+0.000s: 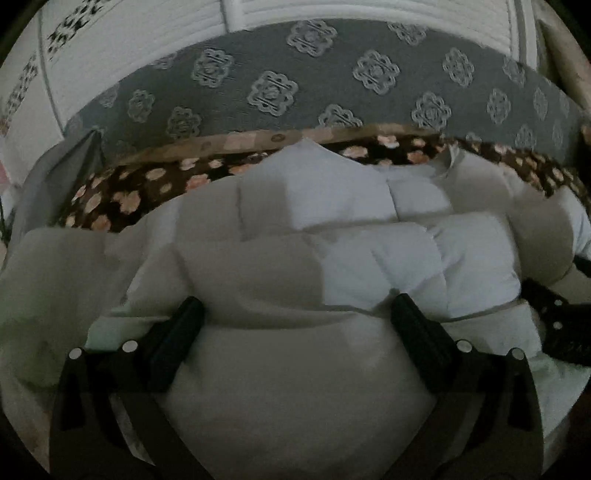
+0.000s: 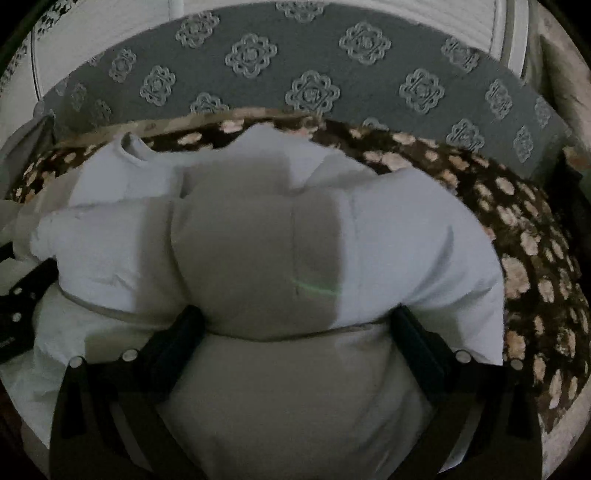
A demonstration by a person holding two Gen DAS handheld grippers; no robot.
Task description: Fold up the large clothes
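A white quilted puffer jacket [image 1: 295,229] lies bunched on a bed, filling the left wrist view; it also fills the right wrist view [image 2: 258,251]. My left gripper [image 1: 295,314] is wide open, its black fingers [image 1: 181,325] pressed down into the padded fabric on either side of a bulge. My right gripper [image 2: 295,325] is also wide open, its fingers [image 2: 417,339] straddling a folded edge of the jacket. The right gripper's body shows at the right edge of the left wrist view [image 1: 554,317]. The jacket collar [image 2: 133,147] points away from me.
A brown blanket with pale flower spots [image 2: 524,251] lies under the jacket. Behind it is a grey sheet with a medallion pattern [image 1: 295,81], then a white ribbed headboard [image 1: 147,33].
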